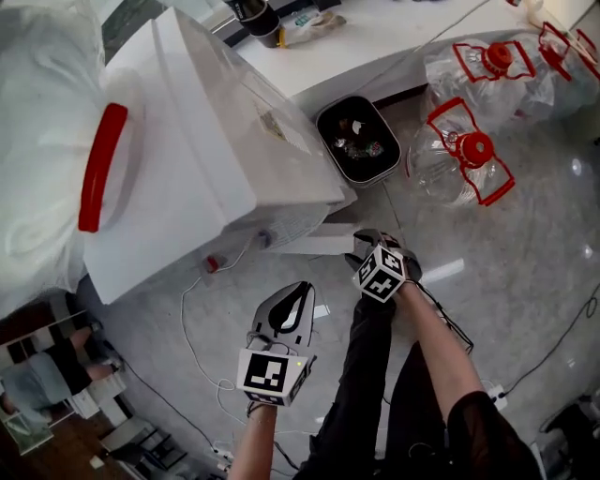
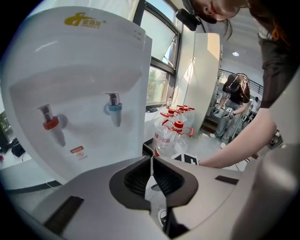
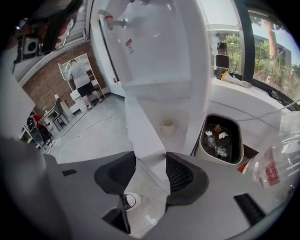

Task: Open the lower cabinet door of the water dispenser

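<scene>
A black bin (image 1: 358, 141) holding litter sits at upper centre, just below a white counter (image 1: 394, 37). At upper right, clear jugs (image 1: 464, 155) with red caps and handles lie on the grey floor (image 1: 525, 262). A dark cup (image 1: 265, 23) stands on the counter at the top edge. A white cable (image 1: 184, 309) trails across the floor at lower left. In the right gripper view, a person (image 3: 79, 75) stands far off at upper left.

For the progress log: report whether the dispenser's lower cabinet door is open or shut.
Open: the door stands swung out, edge-on, and a cup shows inside the cabinet.
</scene>
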